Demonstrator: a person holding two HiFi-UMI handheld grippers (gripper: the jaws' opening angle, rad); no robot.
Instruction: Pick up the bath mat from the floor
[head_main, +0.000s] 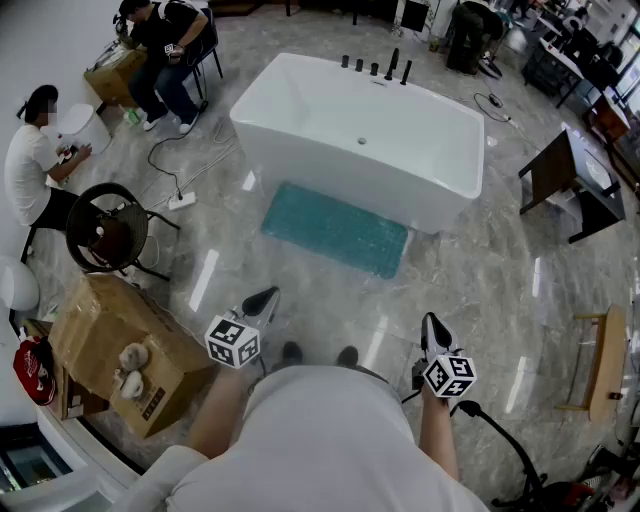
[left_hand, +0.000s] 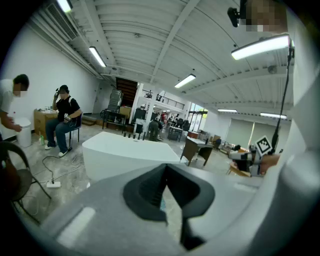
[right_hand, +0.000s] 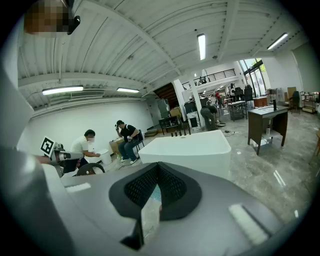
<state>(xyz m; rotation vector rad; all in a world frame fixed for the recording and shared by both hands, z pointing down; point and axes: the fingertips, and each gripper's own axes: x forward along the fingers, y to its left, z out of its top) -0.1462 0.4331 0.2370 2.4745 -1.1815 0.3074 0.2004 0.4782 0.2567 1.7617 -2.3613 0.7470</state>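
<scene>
out to the left of the left tool (head_main: 262, 299) a cardboard box (head_main: 105, 345) sat on the floor (head_main: 480, 290). a round black chair (head_main: 106, 226) stood beyond it. farther off on that side sat a person in white (head_main: 30, 165) and a person in dark clothes (head_main: 165, 45). the left tool was held low in front of the wearer's body, jaws pointing ahead (its marker cube sat nearest the body). in the left gripper view its dark pads (left_hand: 145, 195) were pressed together with nothing pinched between them.

ahead of both tools and well apart from them, the teal bath mat (head_main: 337, 228) lay flat on the floor. it was a little right of the left tool's line and left of the right tool's. its far long edge ran just beside the white bathtub (head_main: 370, 135), and dark taps (head_main: 375, 68) stood along the tub's far rim.

the right tool (head_main: 433, 330) was held low too, jaws forward. in the right gripper view its meshed pads (right_hand: 140, 187) were likewise pressed together on nothing. to the right of it stood a wooden stool (head_main: 603, 362). farther ahead on that side was a dark surface (head_main: 565, 180).
</scene>
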